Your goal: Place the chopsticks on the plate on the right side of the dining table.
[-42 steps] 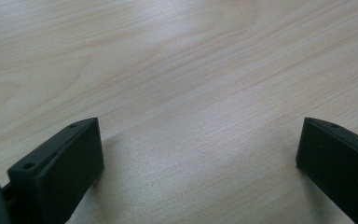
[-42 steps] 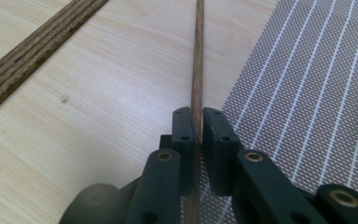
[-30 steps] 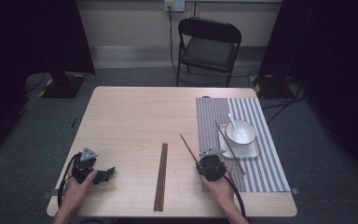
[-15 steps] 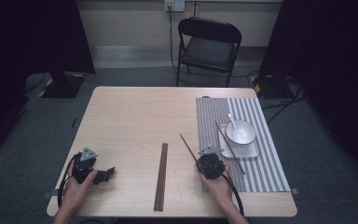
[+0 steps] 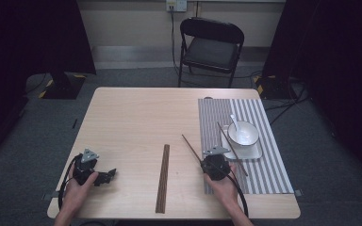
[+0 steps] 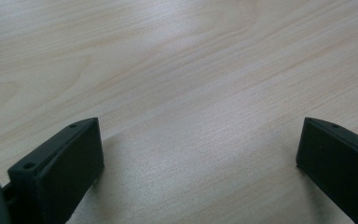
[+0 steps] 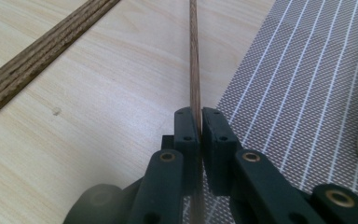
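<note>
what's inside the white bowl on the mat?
A white spoon stands in the white bowl, handle leaning over the far rim. Any food or liquid can't be told from the high view. The bowl sits on a small tray, which hides the striped mat beneath.

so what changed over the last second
The right gripper has just been closing its jaws, and they now clamp a chopstick at the edge of the striped placemat. Neither hand visibly shifted. The left gripper rests open on the table, and the wooden strips, the bowl and its tray look unchanged.
</note>
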`<state>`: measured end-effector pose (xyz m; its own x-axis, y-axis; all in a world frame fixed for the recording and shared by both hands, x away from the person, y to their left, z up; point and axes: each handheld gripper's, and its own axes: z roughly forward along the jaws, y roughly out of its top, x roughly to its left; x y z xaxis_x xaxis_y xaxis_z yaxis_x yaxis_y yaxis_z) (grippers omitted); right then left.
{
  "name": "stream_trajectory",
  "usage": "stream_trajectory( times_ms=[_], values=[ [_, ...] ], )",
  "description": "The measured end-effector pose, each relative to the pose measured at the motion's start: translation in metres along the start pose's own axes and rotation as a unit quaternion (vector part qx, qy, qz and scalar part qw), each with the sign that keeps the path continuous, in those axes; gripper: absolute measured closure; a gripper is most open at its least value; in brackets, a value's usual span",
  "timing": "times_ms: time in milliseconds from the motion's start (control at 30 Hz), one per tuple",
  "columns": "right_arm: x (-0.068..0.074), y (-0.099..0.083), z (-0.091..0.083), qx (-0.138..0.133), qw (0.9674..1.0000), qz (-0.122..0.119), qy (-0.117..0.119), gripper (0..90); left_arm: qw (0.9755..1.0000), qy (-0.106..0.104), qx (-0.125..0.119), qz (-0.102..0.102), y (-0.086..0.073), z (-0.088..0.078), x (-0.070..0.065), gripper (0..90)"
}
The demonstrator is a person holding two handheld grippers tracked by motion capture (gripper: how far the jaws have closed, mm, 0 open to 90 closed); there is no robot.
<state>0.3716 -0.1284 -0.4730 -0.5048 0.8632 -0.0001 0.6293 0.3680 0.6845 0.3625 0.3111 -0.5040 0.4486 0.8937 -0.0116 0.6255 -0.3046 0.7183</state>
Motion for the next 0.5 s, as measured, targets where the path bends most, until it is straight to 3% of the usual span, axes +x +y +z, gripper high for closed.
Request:
stream_trajectory(
  times_ms=[500],
  values=[
    [-0.025,0.001,-0.017,-0.011,0.9995,0.027,-0.012,85.2,1.0,0.0,0.0,0.001,0.0,0.0,0.0,0.0]
  ],
)
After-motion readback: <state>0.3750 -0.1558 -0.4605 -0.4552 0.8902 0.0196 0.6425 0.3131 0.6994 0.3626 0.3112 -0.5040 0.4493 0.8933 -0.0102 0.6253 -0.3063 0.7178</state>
